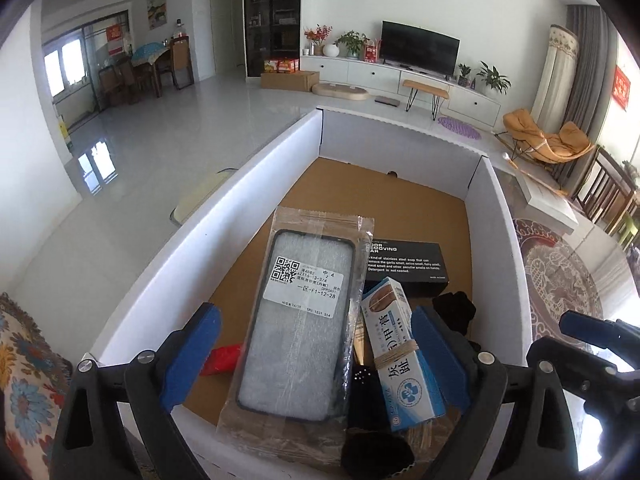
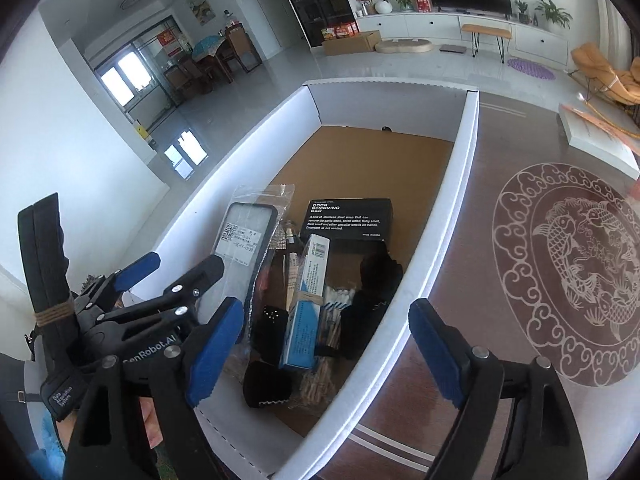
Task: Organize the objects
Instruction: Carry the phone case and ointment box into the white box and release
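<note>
A white box [image 1: 200, 240] with a brown cardboard floor holds the objects. A phone case in a clear bag [image 1: 296, 320] leans on the pile, with a labelled QR sticker on it. Beside it lie a blue-and-white carton tied with twine [image 1: 404, 360], a black "odor removing bar" box [image 1: 404, 260], a red item [image 1: 222, 358] and dark cloth [image 1: 456, 308]. My left gripper [image 1: 316, 356] hangs open over the bag and carton, its pads clear of both. My right gripper [image 2: 326, 348] is open above the box's near right wall [image 2: 400, 320], holding nothing. Cotton swabs [image 2: 336, 308] show under the carton [image 2: 308, 304].
The box stands on a brown table with a round koi pattern [image 2: 576, 272]. A flat white package [image 2: 600, 140] lies at the table's far right. A floral cushion [image 1: 24, 380] sits at the near left. Glossy floor stretches beyond the box.
</note>
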### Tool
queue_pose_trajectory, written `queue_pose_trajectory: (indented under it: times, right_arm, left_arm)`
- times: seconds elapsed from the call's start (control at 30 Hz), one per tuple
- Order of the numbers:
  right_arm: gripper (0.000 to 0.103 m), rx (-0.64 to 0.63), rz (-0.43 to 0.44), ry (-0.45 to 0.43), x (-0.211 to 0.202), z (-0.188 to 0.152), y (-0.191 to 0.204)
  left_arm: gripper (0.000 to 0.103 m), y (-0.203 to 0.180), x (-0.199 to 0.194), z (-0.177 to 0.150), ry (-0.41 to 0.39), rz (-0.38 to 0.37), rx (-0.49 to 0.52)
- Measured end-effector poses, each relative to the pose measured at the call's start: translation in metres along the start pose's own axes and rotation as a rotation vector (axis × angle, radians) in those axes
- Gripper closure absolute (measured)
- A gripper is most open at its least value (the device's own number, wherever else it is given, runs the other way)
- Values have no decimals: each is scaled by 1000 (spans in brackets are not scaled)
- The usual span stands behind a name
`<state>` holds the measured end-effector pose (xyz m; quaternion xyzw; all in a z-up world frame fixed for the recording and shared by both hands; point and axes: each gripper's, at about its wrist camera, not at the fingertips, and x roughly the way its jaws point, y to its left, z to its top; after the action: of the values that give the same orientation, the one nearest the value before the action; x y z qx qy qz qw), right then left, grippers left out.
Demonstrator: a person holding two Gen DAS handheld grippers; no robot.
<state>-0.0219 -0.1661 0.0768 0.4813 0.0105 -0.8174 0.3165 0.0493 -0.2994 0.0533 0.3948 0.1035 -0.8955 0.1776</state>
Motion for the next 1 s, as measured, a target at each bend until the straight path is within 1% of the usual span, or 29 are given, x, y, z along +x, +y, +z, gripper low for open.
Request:
queue_pose_trajectory:
  times: [0.07,0.1,0.2,0.4,0.43,0.5,0.53,0.63,0.77,0.87,1.0]
  right_arm:
    - [17,-32,-32,6,-5,1,0]
    - [17,-47,-46,6,-8,0,0]
    - [17,-66,-74,5,-15,-2,-1]
    - [17,-89,-101,0,-25,-7,2]
    - [17,-97,-109,-1,-25,-7,3]
    - [17,-114,-119,-1,-24,-9,5]
    - [17,-119,-123,0,-24,-9,5]
    - [17,-130,-133,6,-22,-10,7]
    - [17,-147,-150,7,-21,-10,11]
    - [17,-153,-149,7,-21,-9,14]
    - [17,-155,-150,8,-20,-9,14]
  left_arm:
    - [6,-9,-8,-1,-24,2,-11]
    - [6,-10,-10,-1,-31,20,-8]
    - [6,-16,-14,-1,-28,106,40]
    - [6,-14,-26,-4,-66,163,68]
    - [5,-13,-28,-4,-71,183,78]
    - [1,-14,-33,-3,-79,224,104]
    - [1,-15,-35,-3,-85,236,112]
    - [1,-12,-44,-2,-105,231,106]
    - [1,-9,-47,2,-60,261,99]
    - [1,-7,-49,2,-52,240,88]
    - [1,-5,-52,2,-46,178,60]
